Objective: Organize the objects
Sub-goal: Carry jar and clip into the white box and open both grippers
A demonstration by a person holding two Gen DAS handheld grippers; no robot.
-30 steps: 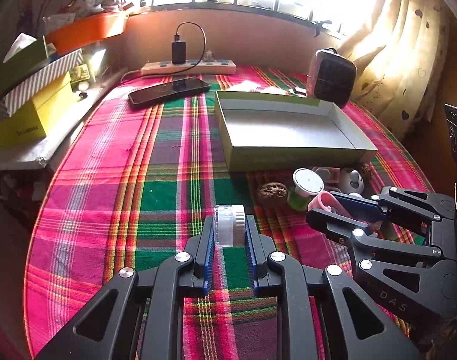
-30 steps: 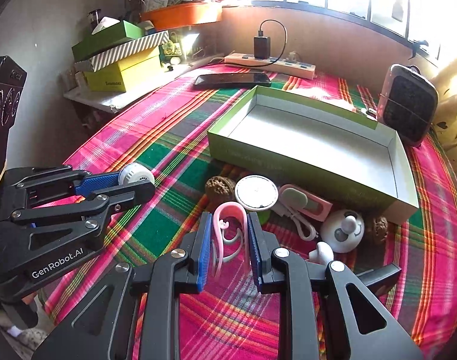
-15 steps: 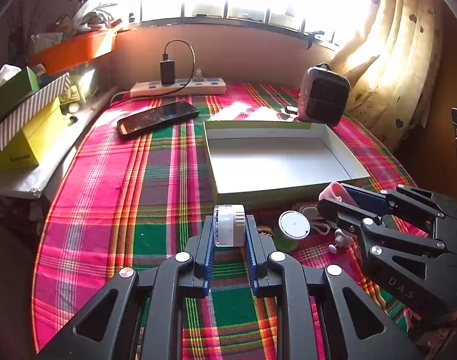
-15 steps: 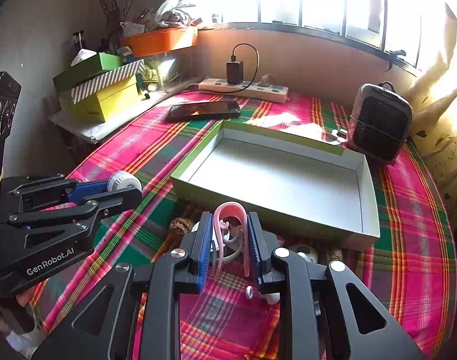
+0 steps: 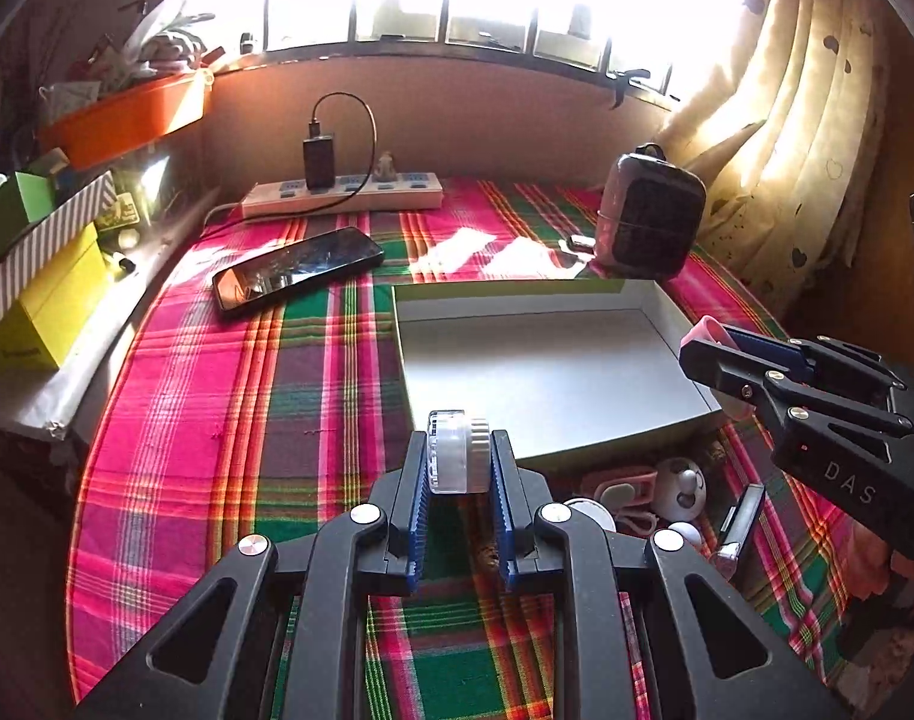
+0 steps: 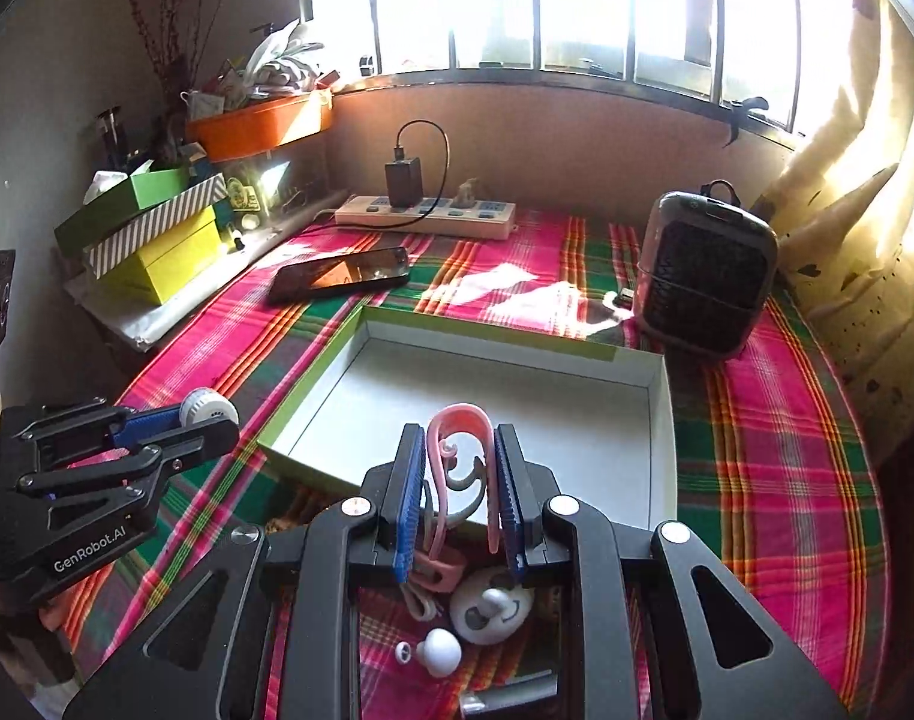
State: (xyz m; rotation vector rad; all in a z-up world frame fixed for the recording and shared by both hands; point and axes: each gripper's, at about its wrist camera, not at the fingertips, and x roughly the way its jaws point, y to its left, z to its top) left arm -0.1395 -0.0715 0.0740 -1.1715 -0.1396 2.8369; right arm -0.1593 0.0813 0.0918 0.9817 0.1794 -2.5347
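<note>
A: What is each tool holding?

B: The left gripper [image 5: 458, 462] pinches a small round white plastic jar with a clear ribbed lid [image 5: 457, 451] between its blue ribbed pads. It hangs above the plaid pink, green and orange tablecloth [image 5: 229, 396], at the near edge of a shallow open cardboard box, green outside and white inside [image 5: 553, 372]. The right gripper [image 6: 460, 480] is clamped on a pink curved plastic ear hook with a grey inner loop [image 6: 460, 450], held over the box's near wall.

A: What else lies on the cloth?

B: Below the tools, just in front of the box, sit a round white smiley-faced gadget [image 6: 490, 606], a white earbud [image 6: 439, 651] and a pink case [image 5: 622, 483]. Beyond the box lie a black phone [image 5: 298, 270], a white power strip [image 5: 343, 192] and a small dark heater [image 5: 649, 219].
</note>
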